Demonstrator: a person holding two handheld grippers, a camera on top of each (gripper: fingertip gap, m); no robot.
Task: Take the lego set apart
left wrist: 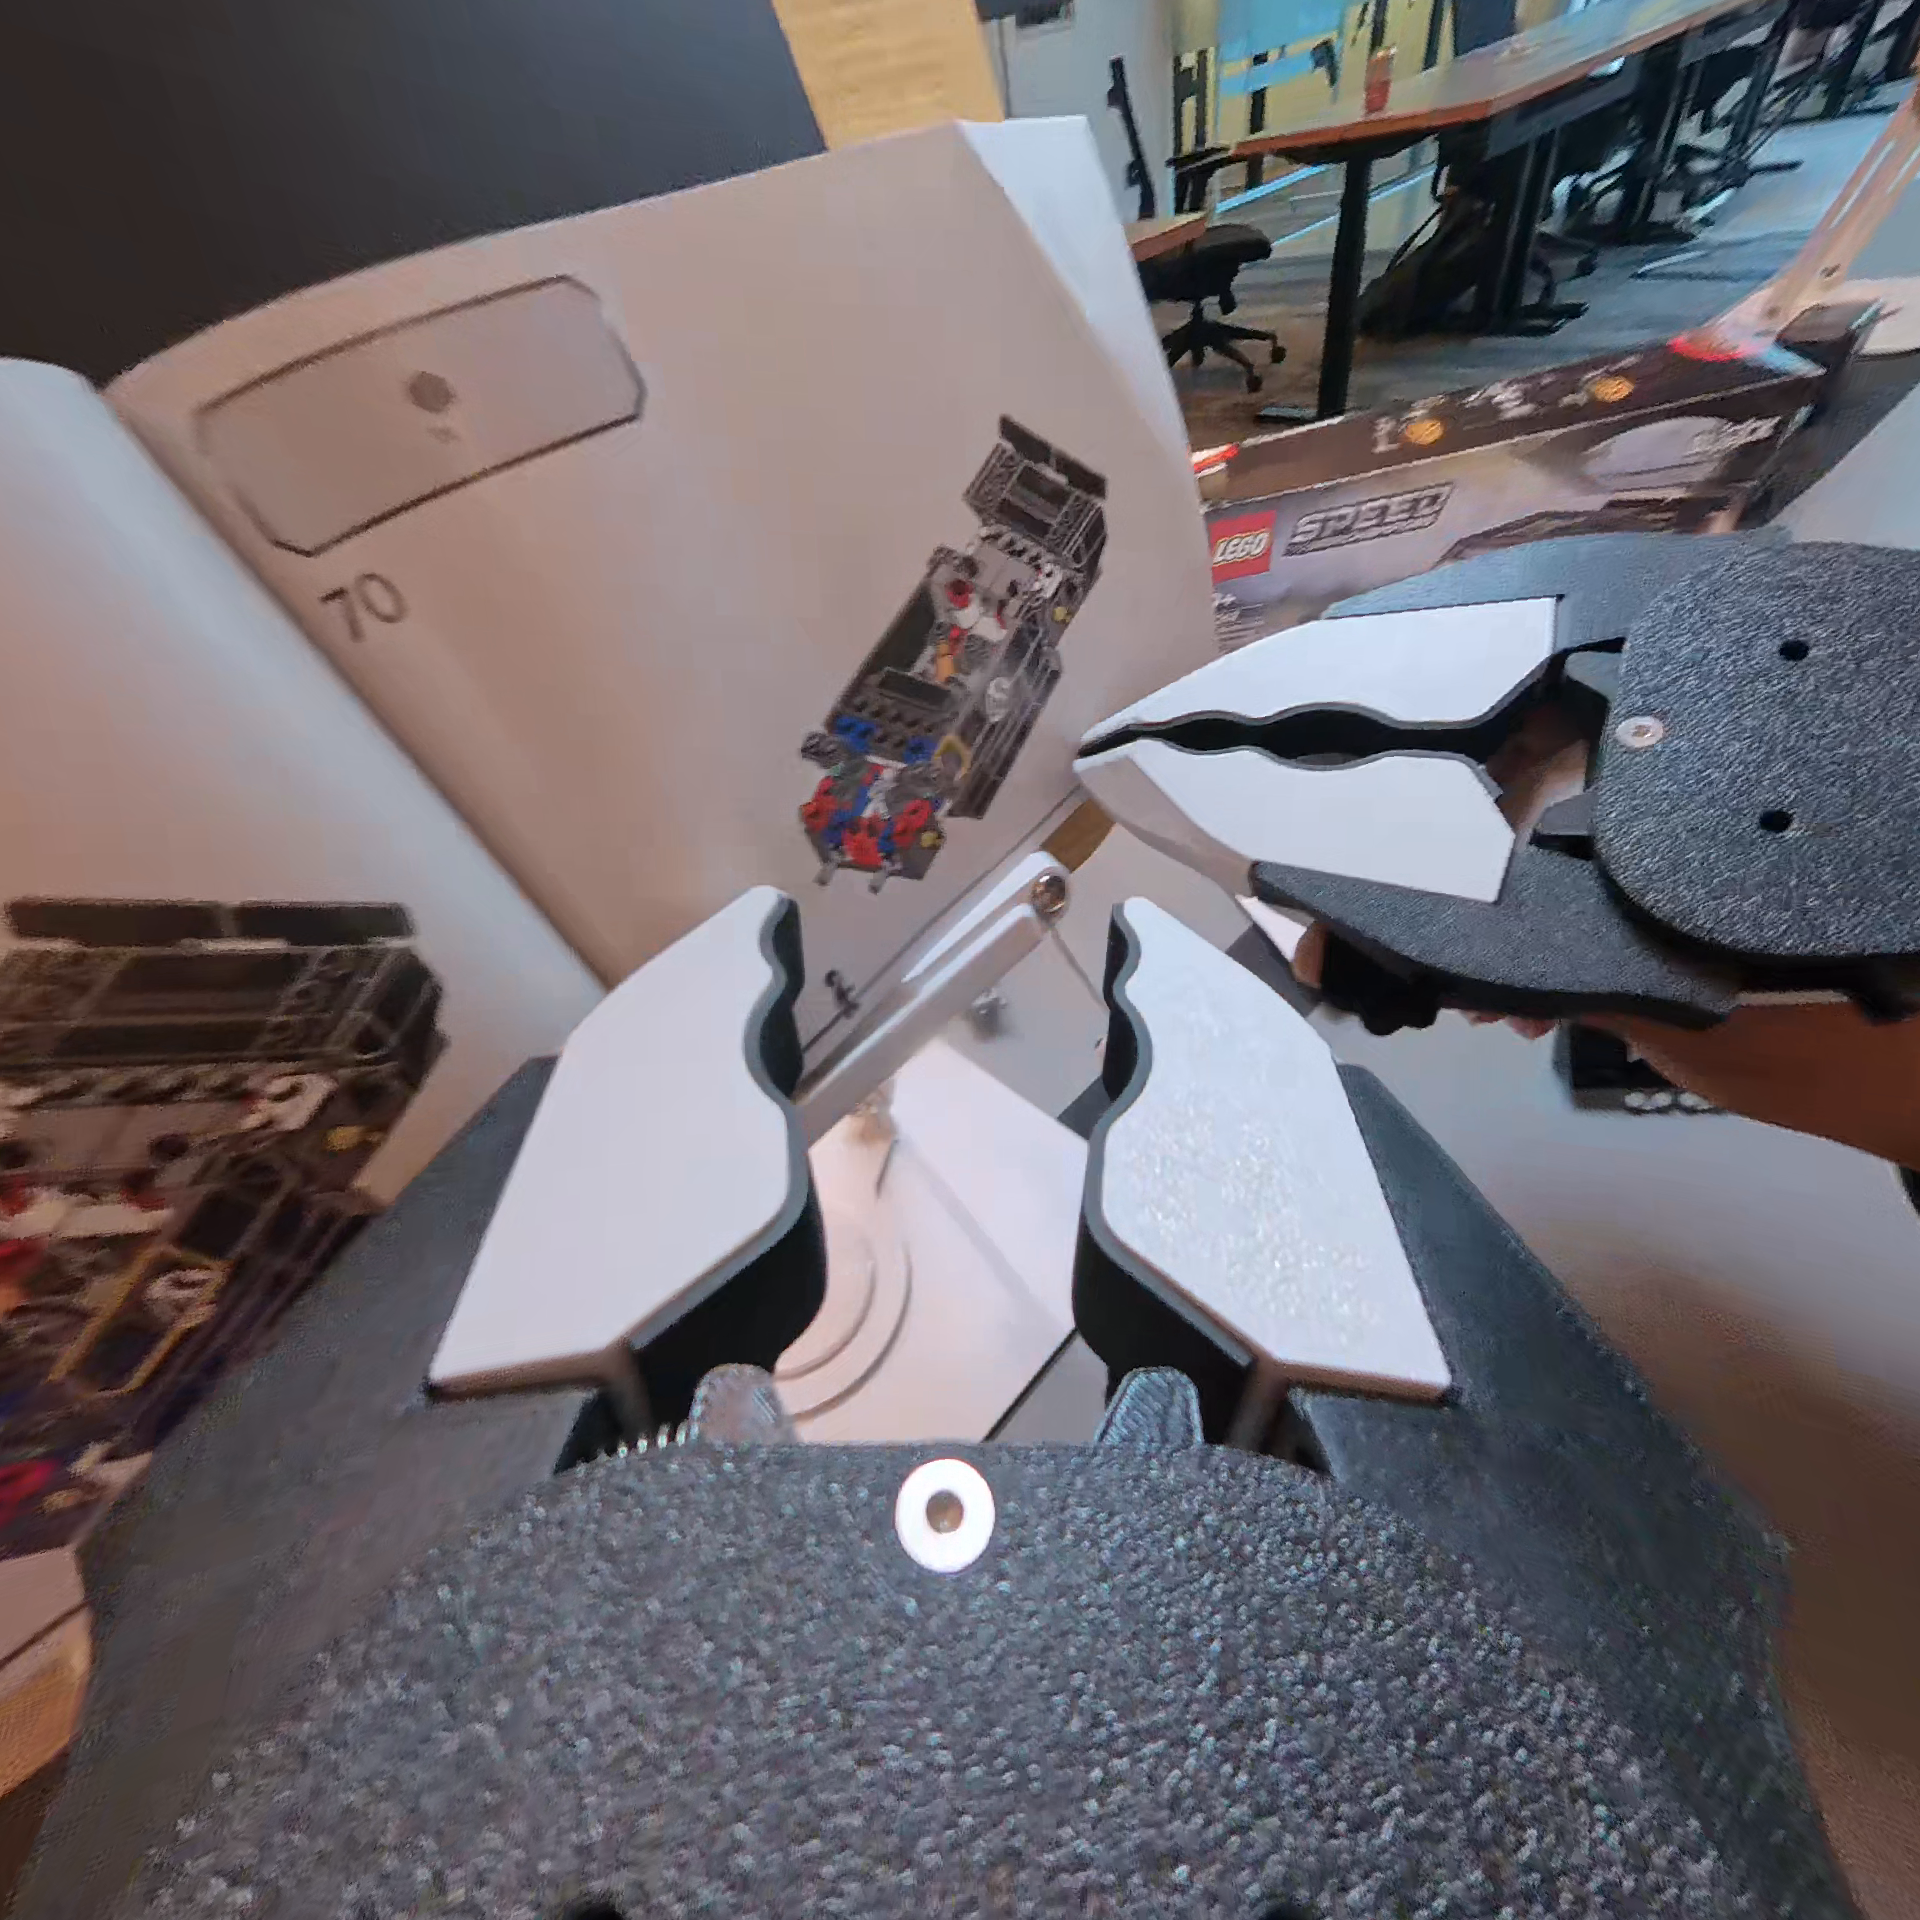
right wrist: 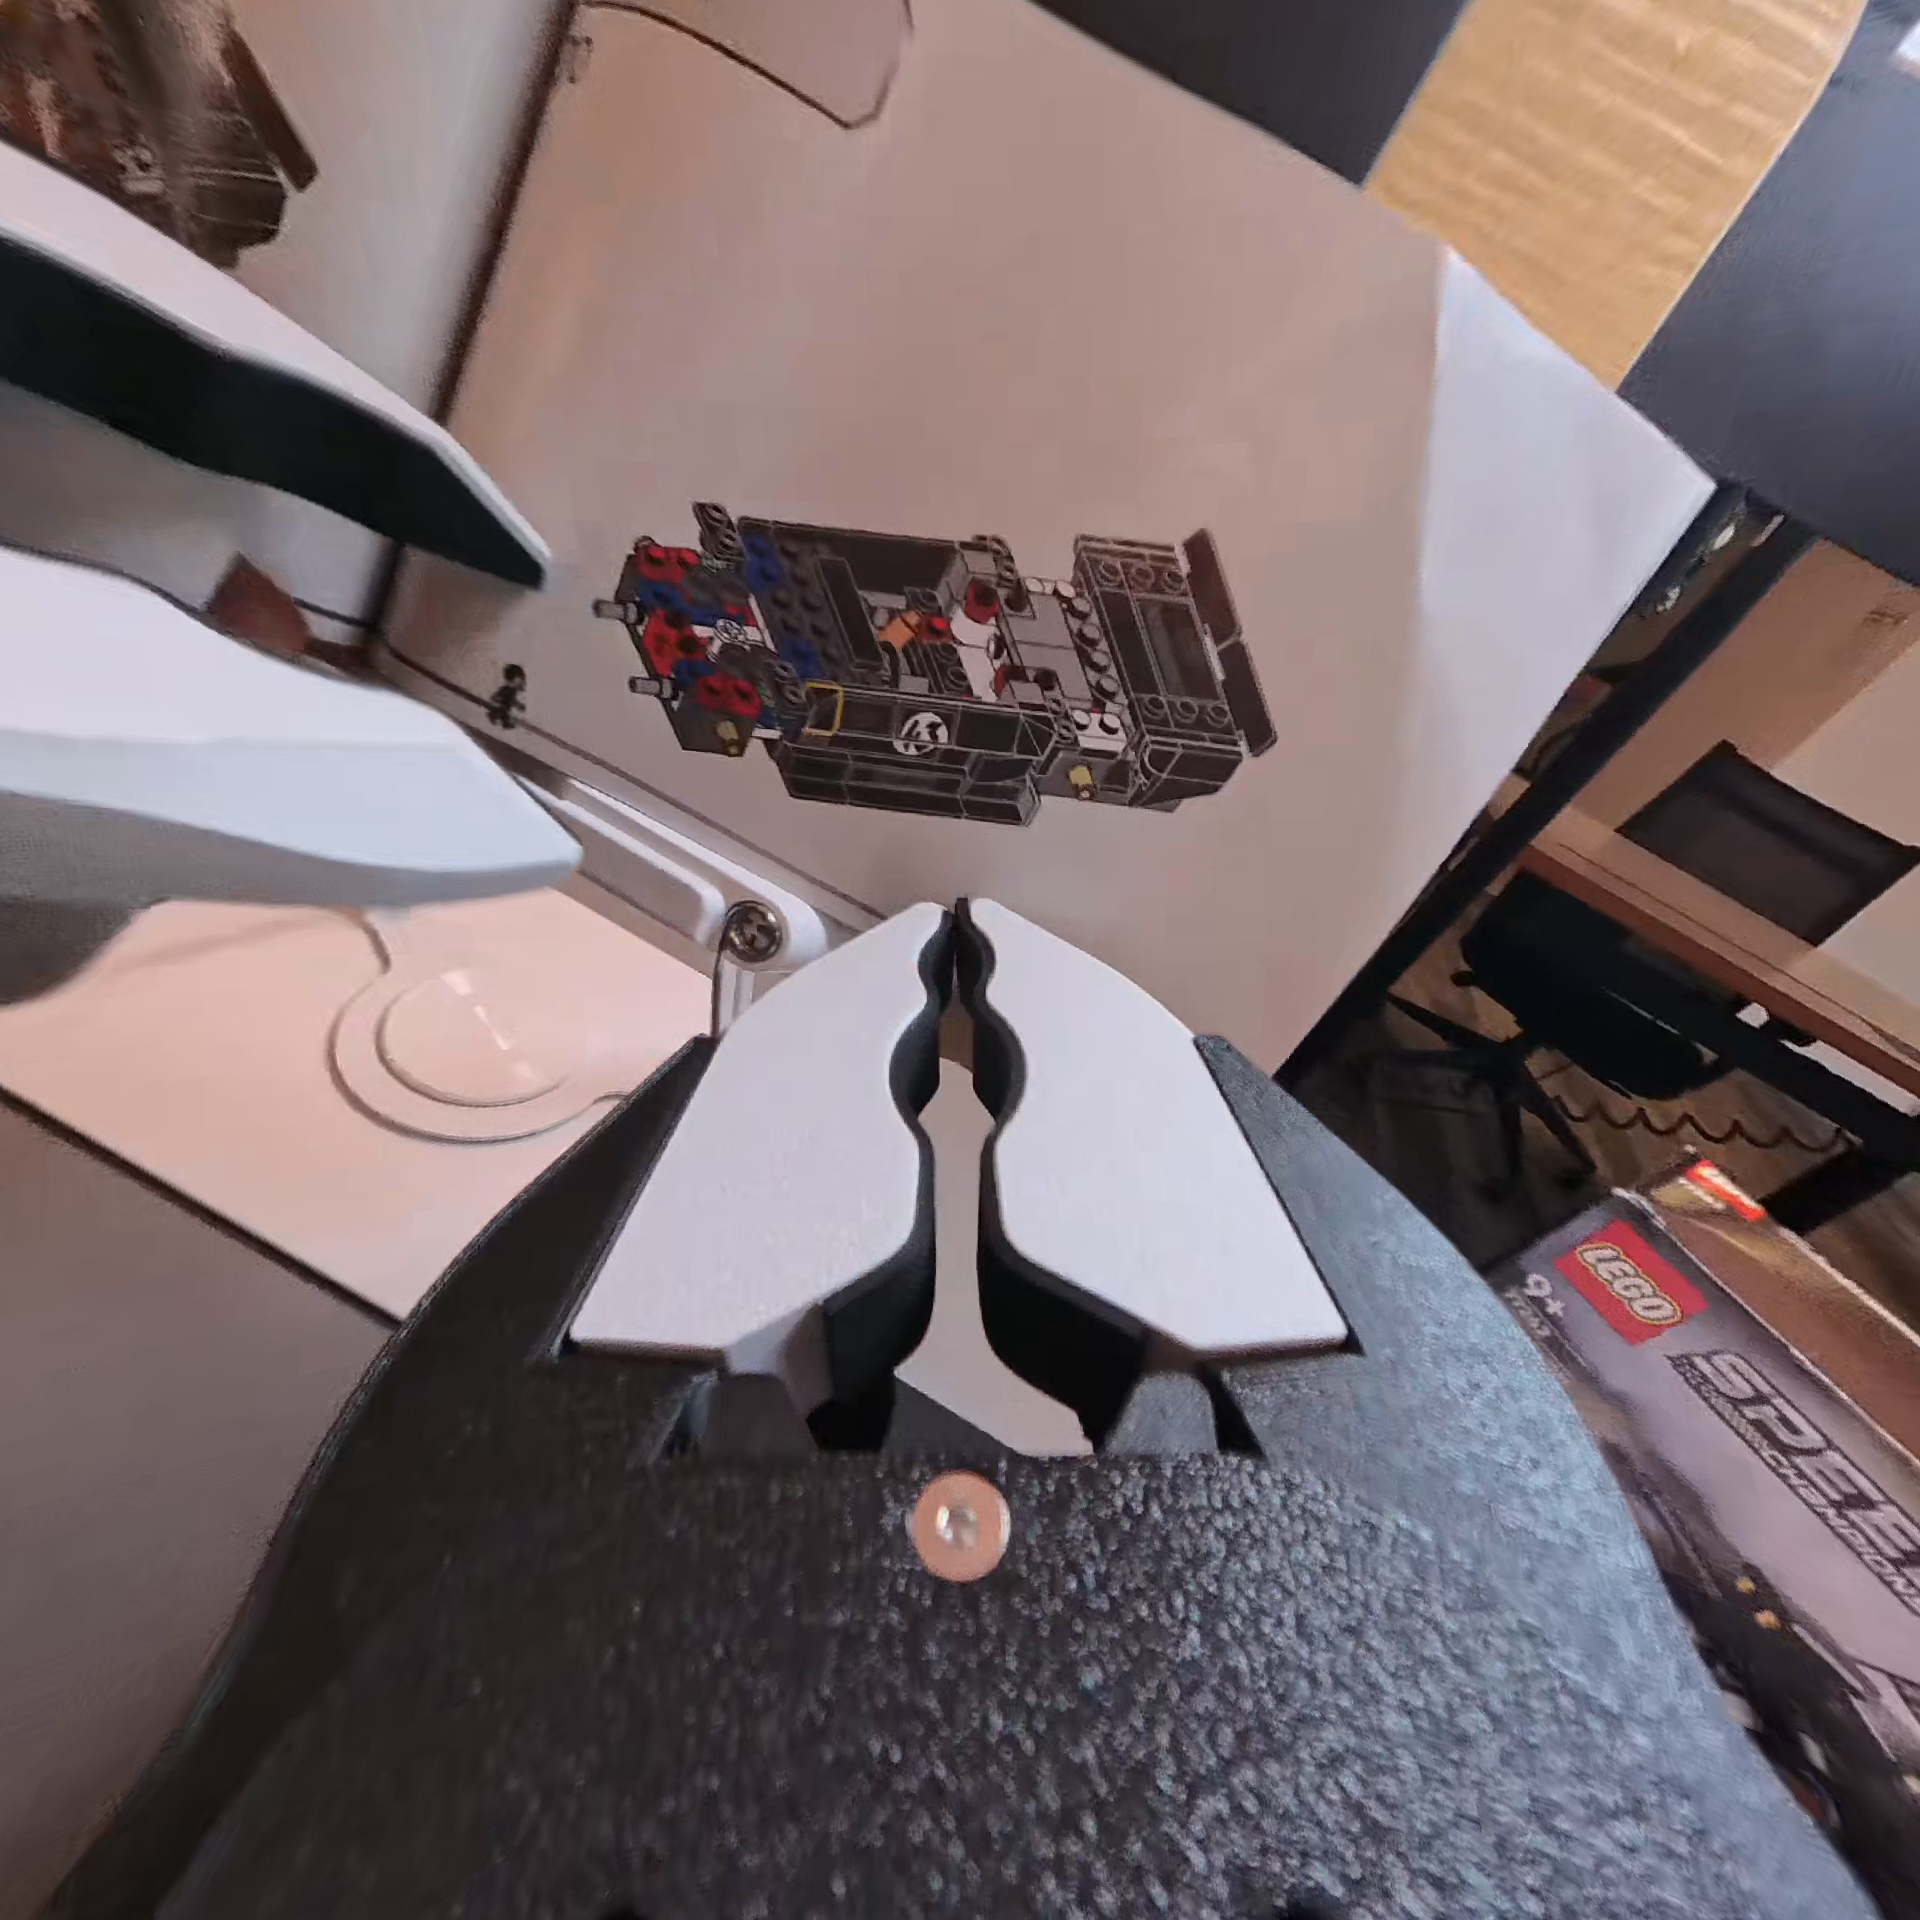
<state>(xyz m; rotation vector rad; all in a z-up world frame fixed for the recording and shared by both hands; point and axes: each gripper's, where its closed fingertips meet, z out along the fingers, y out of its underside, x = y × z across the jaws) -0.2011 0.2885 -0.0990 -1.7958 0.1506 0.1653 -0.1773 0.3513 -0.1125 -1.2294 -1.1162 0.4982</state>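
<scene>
No built lego model is in view, only an open white instruction booklet (left wrist: 644, 582) with pictures of a dark car model, propped upright on a silver stand arm (left wrist: 935, 987). My left gripper (left wrist: 951, 925) is open and empty, pointing at the booklet's lower edge. My right gripper (right wrist: 956, 912) is shut, its tips at the lower right corner of the right-hand page (right wrist: 1039, 364). I cannot tell if paper is pinched between them. The right gripper also shows in the left wrist view (left wrist: 1086, 743), and the left gripper in the right wrist view (right wrist: 561, 717).
The dark lego box (left wrist: 1507, 488) lies on the table to the right, also in the right wrist view (right wrist: 1714, 1434). The stand's round base (right wrist: 457, 1029) sits on the white table. A hand (left wrist: 1714, 1070) holds the right gripper. Desks and office chairs stand beyond. Spacing between my two grippers at the tips: around 7 cm.
</scene>
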